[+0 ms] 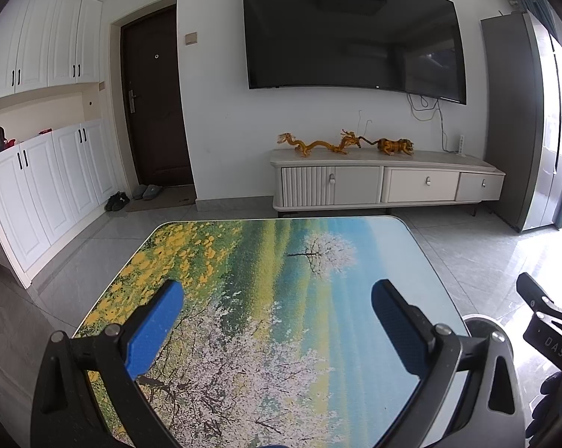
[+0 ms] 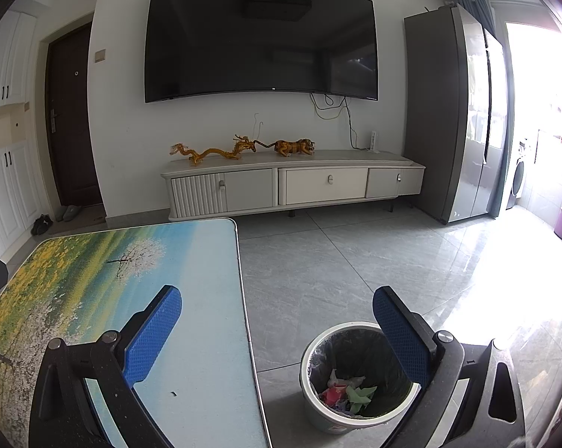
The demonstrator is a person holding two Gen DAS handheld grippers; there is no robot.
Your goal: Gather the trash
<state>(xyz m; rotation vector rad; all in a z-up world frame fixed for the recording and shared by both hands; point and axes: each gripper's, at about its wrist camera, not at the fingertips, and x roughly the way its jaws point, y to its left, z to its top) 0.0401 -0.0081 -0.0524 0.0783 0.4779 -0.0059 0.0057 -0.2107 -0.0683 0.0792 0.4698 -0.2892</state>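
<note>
Left gripper [image 1: 277, 300]: 2 blue textured pads spread wide, nothing between them, above the table.
Right gripper [image 2: 277, 306]: blue dimpled pads spread apart, holding nothing.
Table [image 2: 210, 280]: flat rectangular top with rounded corners, printed with blossom trees and yellow flowers.
Bin [image 2: 320, 416]: round, pale, dark glossy liner, on grey floor tiles just beside the table.
Trash [image 2: 346, 392]: crumpled red, green and white paper scraps at the bin's bottom.

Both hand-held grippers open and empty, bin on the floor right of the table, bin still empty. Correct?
Not quite: the bin isn't empty. The right wrist view shows crumpled paper scraps inside. The rest holds: left hand-held gripper and right hand-held gripper open, empty; bin right of the table.
</note>
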